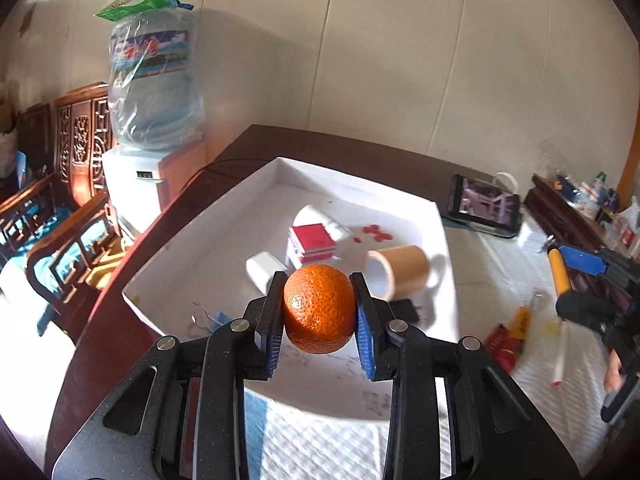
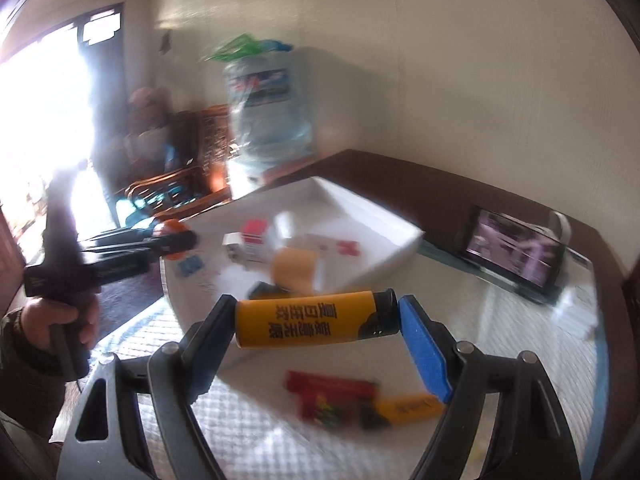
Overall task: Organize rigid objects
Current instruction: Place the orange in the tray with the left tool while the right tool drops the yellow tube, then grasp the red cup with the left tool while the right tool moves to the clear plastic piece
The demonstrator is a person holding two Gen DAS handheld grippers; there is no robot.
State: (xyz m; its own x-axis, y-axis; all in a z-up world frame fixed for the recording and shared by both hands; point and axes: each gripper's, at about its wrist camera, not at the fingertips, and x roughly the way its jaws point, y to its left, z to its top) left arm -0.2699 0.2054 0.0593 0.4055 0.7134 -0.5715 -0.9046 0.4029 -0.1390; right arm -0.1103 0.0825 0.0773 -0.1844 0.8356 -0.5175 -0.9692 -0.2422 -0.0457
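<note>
Here the left gripper (image 1: 319,307) clamps a tangerine (image 1: 319,308) between its blue pads, held above the near edge of the white tray (image 1: 224,216). Inside the tray lie a red-and-white box (image 1: 312,243), white blocks and a roll of tan tape (image 1: 400,270). Further right, the right gripper (image 2: 316,318) squeezes a yellow lighter (image 2: 308,319) lengthwise, end to end, above the white quilted mat (image 2: 256,416).

a home living room: carved wooden chairs (image 1: 76,184), water dispenser (image 1: 152,120), dark table (image 1: 360,148)
</note>
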